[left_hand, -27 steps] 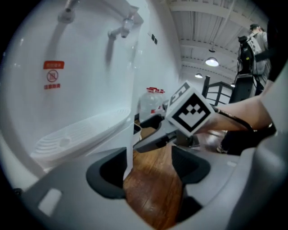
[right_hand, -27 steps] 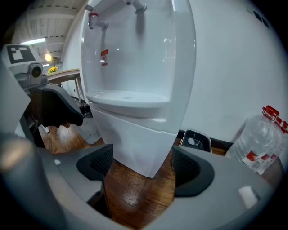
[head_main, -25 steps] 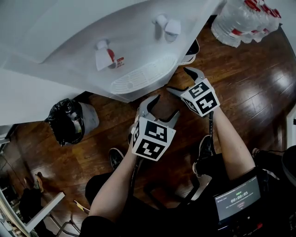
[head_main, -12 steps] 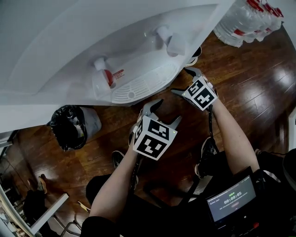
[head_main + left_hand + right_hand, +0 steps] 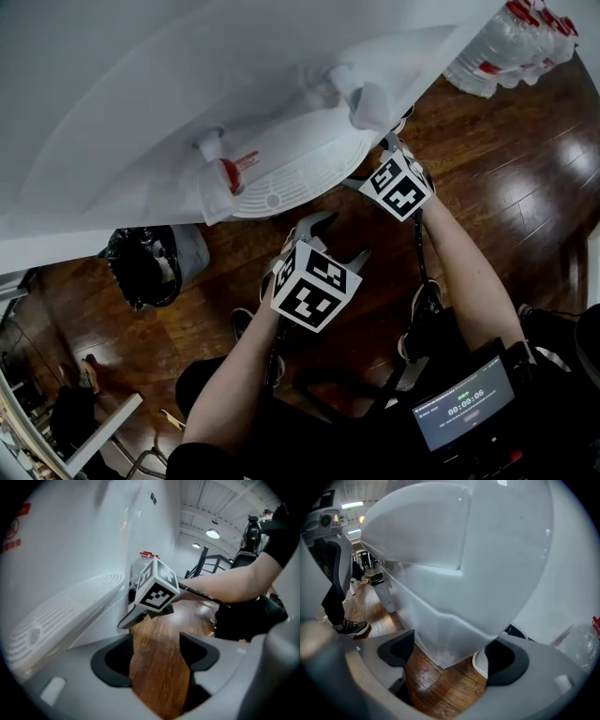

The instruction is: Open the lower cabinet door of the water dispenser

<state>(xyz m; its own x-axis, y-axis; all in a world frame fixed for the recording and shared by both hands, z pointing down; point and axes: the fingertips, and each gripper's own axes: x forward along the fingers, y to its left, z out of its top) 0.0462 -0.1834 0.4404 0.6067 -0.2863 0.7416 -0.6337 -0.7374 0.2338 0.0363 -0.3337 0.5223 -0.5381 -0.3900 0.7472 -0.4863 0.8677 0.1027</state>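
Note:
The white water dispenser (image 5: 187, 103) fills the top of the head view, its drip tray (image 5: 291, 173) jutting over the wooden floor. In the right gripper view its lower cabinet (image 5: 436, 616) stands close ahead. The cabinet's bottom corner shows between the jaws of my right gripper (image 5: 451, 657), untouched by the pads. Those jaws have just been opening and hold nothing. In the head view my right gripper (image 5: 373, 161) reaches under the tray's right end, its tips partly hidden. My left gripper (image 5: 337, 239) hangs open below the tray. Only floor lies between the jaws of my left gripper (image 5: 156, 658).
A bin lined with a black bag (image 5: 141, 262) stands left of the dispenser. A pack of water bottles (image 5: 506, 47) lies at the top right. A pale shoe (image 5: 480, 662) sits by the cabinet's foot. A small screen (image 5: 464, 403) glows at the bottom right.
My right gripper has moved up the picture and in under the drip tray's right end. The dispenser now looms larger in the head view. The left gripper has barely shifted.

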